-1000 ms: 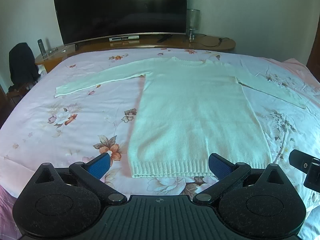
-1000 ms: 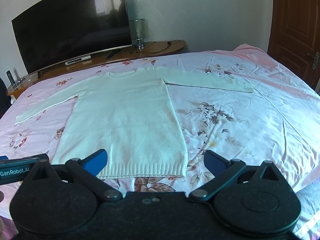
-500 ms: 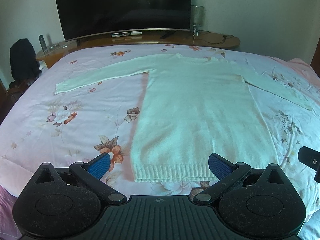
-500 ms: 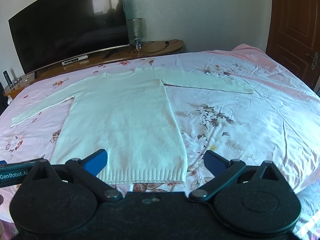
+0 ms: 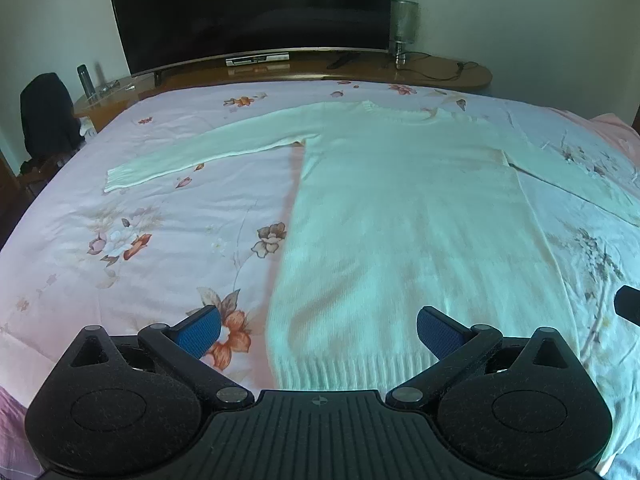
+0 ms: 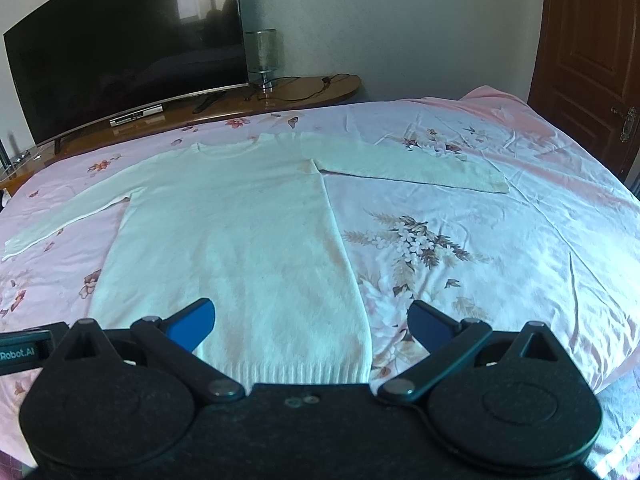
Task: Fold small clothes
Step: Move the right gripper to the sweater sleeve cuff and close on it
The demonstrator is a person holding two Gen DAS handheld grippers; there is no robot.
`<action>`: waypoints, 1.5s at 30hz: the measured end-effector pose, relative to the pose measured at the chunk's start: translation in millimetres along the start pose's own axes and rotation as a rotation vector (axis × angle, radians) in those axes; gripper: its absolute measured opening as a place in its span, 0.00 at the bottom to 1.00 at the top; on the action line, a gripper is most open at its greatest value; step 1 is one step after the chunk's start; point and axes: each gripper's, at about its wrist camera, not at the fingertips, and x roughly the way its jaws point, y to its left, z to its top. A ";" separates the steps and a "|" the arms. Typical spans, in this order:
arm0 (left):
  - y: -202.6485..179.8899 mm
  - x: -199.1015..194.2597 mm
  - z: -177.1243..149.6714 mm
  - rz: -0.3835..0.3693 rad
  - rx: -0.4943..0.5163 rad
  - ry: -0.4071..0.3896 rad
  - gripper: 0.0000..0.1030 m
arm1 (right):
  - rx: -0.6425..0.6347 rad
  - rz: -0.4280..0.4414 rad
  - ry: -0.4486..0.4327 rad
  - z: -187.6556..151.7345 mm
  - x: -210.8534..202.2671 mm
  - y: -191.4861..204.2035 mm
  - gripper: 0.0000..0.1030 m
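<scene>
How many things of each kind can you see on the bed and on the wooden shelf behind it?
White sweater: 1
Television: 1
Lamp: 1
Set-top box: 1
Total: 4

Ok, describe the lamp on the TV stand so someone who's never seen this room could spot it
Start at the big dark TV on the wooden stand beyond the bed. The lamp stands just off the screen's right edge. It is the only tall upright thing there, with a silvery cylindrical shade.
</scene>
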 end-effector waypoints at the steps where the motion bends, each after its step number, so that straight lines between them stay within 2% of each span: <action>1: -0.4 3.0 2.9 0.000 -0.001 0.003 1.00 | 0.000 -0.003 0.002 1.9 3.0 -0.3 1.00; 11: -11.4 45.6 39.4 0.008 0.002 0.026 1.00 | 0.004 -0.036 0.042 28.1 50.0 -8.0 1.00; 25: -46.9 132.8 109.9 0.032 0.022 0.076 1.00 | 0.011 -0.156 0.152 71.5 154.9 -39.8 1.00; 31: -64.0 171.5 139.7 0.053 0.036 0.079 1.00 | 0.016 -0.219 0.198 87.8 206.4 -65.3 1.00; 45: -101.3 252.7 182.2 0.068 0.047 0.115 1.00 | 0.081 -0.342 0.261 110.5 315.9 -138.9 0.99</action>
